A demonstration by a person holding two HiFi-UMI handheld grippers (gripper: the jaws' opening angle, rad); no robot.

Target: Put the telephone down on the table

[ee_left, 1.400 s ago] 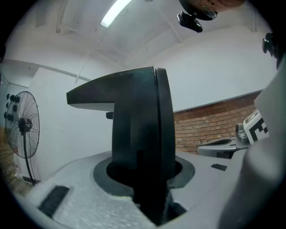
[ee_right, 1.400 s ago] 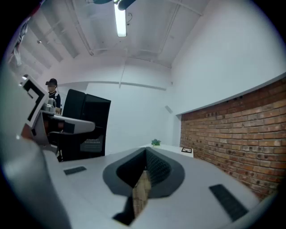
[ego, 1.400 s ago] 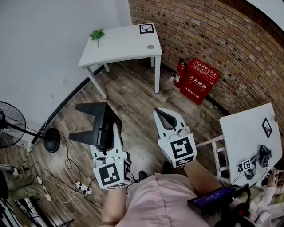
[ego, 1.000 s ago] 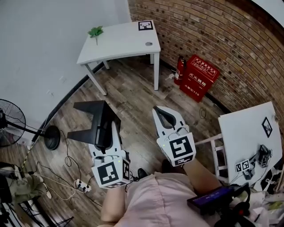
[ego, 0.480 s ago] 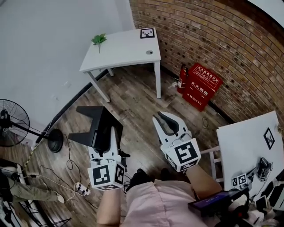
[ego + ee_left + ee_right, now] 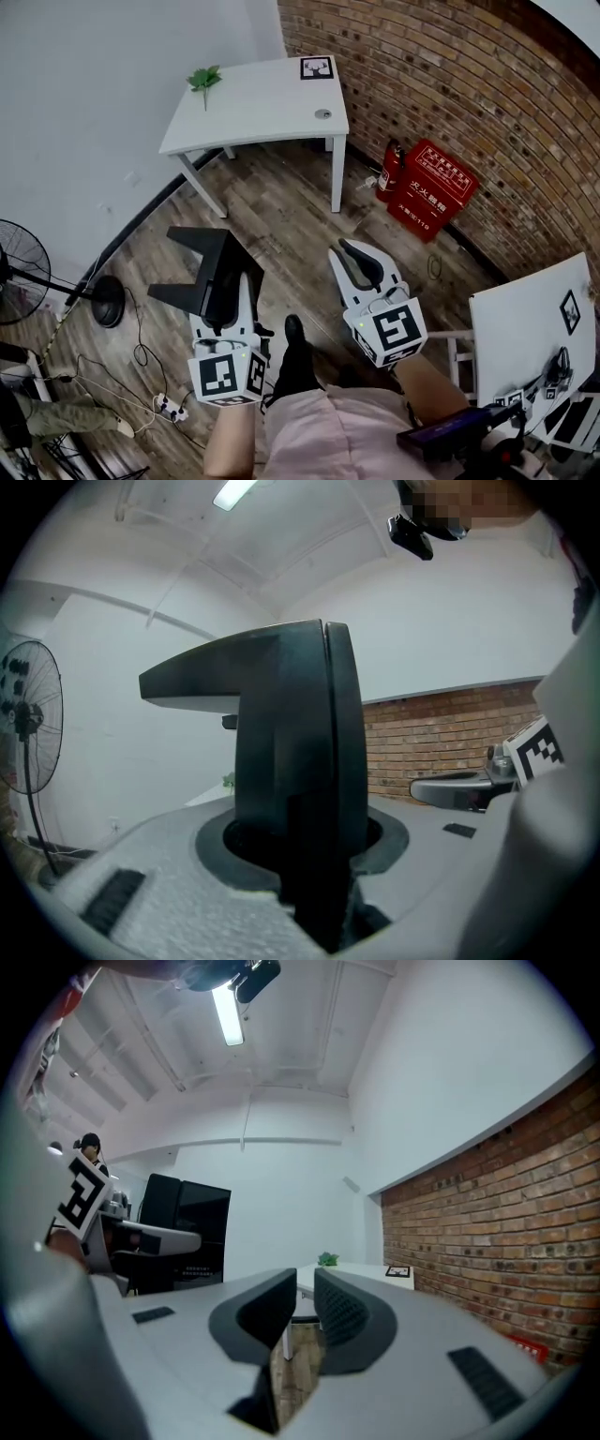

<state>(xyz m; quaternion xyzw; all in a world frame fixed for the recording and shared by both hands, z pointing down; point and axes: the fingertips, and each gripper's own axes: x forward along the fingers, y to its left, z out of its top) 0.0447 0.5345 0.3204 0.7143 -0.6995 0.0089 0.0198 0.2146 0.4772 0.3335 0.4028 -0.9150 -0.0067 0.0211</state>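
1. The left gripper is clamped on the one black telephone, at 7 o'clock, above the floor.
2. The right gripper is empty. Its jaws are slightly apart and have just been opening.
3. There are two white tables: the far table at 12 o'clock and the near table at 4 o'clock.

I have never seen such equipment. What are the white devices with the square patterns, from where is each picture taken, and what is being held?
A person stands in a room and holds a hand tool with two jaws in each hand. The patterned cubes are part of these tools. The picture from above comes from a camera on the person's head, looking down. The other two come from cameras mounted on the tools, each looking along its own jaws.

The left gripper is clamped on a black telephone. The right gripper holds nothing; its jaws have just opened a little and show a narrow gap.

Ahead stands a white table. On it lie a green leafy sprig, a printed marker card and a small round object.
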